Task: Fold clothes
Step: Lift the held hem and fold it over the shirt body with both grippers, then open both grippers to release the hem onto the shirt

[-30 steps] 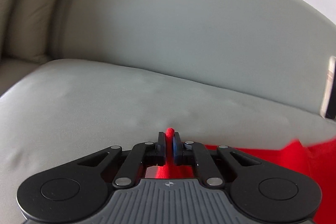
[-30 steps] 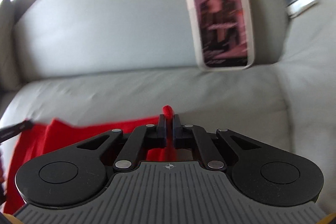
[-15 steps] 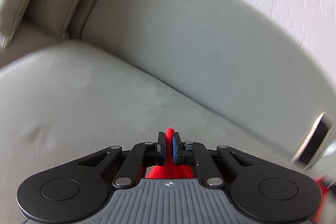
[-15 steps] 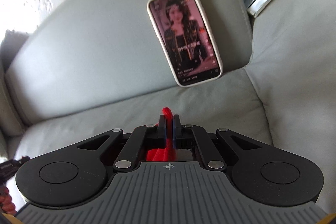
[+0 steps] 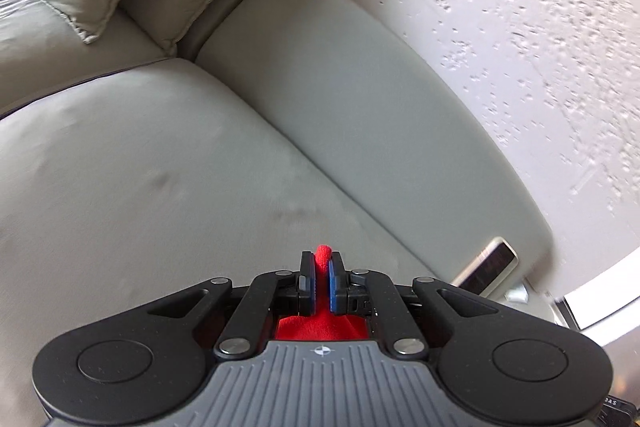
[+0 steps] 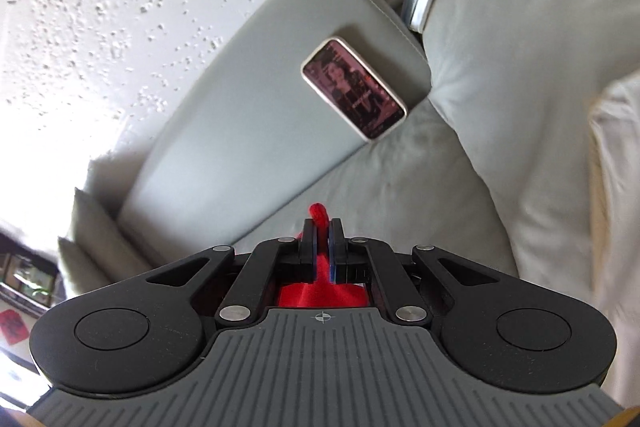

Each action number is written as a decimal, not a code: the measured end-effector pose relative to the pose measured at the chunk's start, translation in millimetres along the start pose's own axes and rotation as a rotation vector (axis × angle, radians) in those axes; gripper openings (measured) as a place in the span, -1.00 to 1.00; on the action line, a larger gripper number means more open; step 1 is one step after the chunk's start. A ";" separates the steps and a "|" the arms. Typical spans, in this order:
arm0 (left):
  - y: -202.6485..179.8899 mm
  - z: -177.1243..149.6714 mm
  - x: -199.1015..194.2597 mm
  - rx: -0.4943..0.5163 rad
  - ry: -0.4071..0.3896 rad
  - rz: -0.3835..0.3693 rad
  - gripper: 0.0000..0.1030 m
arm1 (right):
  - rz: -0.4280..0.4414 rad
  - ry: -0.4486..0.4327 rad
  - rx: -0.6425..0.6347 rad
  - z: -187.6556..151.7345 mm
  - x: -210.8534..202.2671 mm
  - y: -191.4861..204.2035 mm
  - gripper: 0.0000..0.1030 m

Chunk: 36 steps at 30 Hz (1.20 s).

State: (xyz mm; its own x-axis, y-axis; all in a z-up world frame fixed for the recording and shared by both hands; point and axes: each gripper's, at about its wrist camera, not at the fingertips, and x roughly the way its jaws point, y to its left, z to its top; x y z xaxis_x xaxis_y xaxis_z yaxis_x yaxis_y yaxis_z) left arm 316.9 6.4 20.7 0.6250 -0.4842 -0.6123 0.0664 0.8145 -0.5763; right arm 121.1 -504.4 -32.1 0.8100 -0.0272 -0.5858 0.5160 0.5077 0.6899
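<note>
The left tongs (image 5: 322,277) pinch a fold of the red cloth (image 5: 322,325), and the right tongs (image 6: 322,243) pinch another part of it, above the grey sofa (image 5: 160,167). A phone (image 6: 354,93) leans against the sofa's backrest beside a pale cushion (image 6: 520,67).

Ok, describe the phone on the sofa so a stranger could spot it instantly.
Start at the grey sofa under the textured white wall. The phone leans against its backrest, bottom edge on the seat, beside a pale cushion. It alone has a lit, reddish screen in a light case.
</note>
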 end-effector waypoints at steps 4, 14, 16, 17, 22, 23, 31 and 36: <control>6.4 -19.0 -53.4 0.000 0.029 -0.029 -0.89 | 0.038 0.025 0.034 -21.2 -47.9 -5.5 -0.91; 17.0 -136.5 -98.0 0.171 0.068 0.143 -0.89 | 0.035 0.086 0.063 -93.3 -110.5 -61.7 -0.90; 22.1 -159.5 -98.1 0.173 0.060 0.178 -0.89 | 0.023 0.101 0.088 -109.7 -108.6 -80.7 -0.90; 24.8 -169.9 -98.2 0.173 0.058 0.193 -0.89 | 0.016 0.107 0.099 -118.0 -108.2 -89.2 -0.90; 28.8 -202.5 -107.2 0.234 0.080 0.247 -0.89 | -0.019 0.107 0.103 -149.1 -118.4 -114.2 -0.90; 28.0 -207.4 -109.8 0.253 0.082 0.254 -0.89 | -0.022 0.103 0.096 -152.6 -122.6 -116.1 -0.90; 13.9 -235.1 -104.5 0.477 0.145 0.398 -0.62 | -0.089 0.136 -0.017 -174.5 -131.1 -118.5 -0.87; -5.6 -239.2 -151.2 0.590 -0.052 0.456 -0.35 | -0.131 0.180 -0.059 -180.4 -156.4 -111.6 -0.32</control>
State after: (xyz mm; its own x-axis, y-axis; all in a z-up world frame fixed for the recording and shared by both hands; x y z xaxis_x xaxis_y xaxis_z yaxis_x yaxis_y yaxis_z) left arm 36.0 -1.4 -12.9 0.7251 -0.0531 -0.6866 0.1888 0.9742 0.1240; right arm -113.4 -401.5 -94.2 0.6712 0.0552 -0.7392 0.5924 0.5595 0.5797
